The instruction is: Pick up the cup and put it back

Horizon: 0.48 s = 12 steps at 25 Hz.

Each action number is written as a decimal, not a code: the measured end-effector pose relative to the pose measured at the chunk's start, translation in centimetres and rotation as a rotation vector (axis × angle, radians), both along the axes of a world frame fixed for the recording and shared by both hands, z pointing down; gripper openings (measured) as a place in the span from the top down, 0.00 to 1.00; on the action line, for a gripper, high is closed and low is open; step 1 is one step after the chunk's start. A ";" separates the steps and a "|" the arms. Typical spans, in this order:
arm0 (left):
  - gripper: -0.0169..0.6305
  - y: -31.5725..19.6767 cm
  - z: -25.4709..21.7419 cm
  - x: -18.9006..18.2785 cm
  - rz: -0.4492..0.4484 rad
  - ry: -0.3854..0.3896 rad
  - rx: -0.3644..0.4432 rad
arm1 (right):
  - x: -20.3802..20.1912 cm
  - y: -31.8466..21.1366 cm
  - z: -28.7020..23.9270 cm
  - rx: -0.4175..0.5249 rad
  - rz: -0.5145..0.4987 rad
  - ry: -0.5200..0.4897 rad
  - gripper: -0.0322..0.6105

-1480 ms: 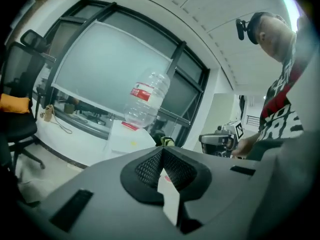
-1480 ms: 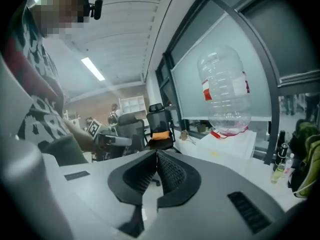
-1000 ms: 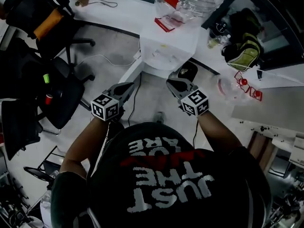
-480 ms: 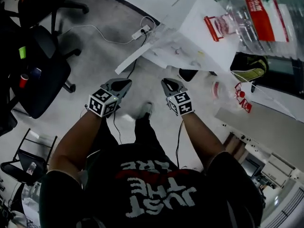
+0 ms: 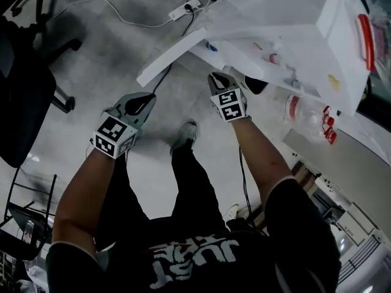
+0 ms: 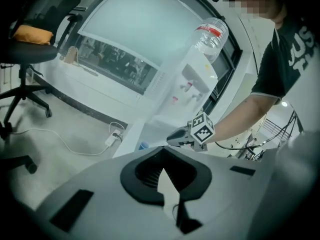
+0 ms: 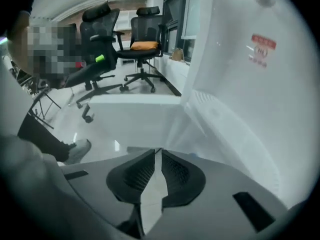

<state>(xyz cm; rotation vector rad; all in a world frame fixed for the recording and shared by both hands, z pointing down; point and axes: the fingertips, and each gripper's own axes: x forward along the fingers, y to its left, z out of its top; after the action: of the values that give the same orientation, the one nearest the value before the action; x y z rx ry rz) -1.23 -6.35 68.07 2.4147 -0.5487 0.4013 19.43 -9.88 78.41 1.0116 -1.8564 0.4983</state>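
Grey floor [image 5: 91,66] w/ pwr strip [image 5: 190,6] & shoe [image 5: 184,136]

Dim, cool-toned light, soft shadows, fisheye bending, dark vignetted corners, slight blur

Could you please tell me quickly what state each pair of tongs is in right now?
Left tongs: closed, holding nothing.
Right tongs: closed, holding nothing.

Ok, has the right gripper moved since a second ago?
Yes. The right gripper has come down and in toward the dispenser. Before, it hung clear of the dispenser's front; now its tips sit by the white ledge beside it.
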 end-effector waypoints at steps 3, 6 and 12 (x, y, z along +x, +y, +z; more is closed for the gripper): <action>0.96 0.6 4.5 1.5 0.050 -0.013 0.018 | 2.7 -0.2 6.7 -0.025 -0.011 0.080 0.89; 0.96 0.8 8.8 3.0 0.083 -0.025 0.032 | 5.0 -1.4 12.5 -0.027 -0.020 0.147 0.81; 0.96 2.0 14.1 4.7 0.163 -0.038 0.043 | 8.2 -5.3 19.6 0.003 -0.019 0.254 0.74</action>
<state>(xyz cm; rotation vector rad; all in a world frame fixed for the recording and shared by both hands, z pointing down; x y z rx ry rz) 3.51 -4.33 82.20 2.5066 -0.3818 0.5095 27.67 -15.17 98.06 1.0087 -1.6392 0.3384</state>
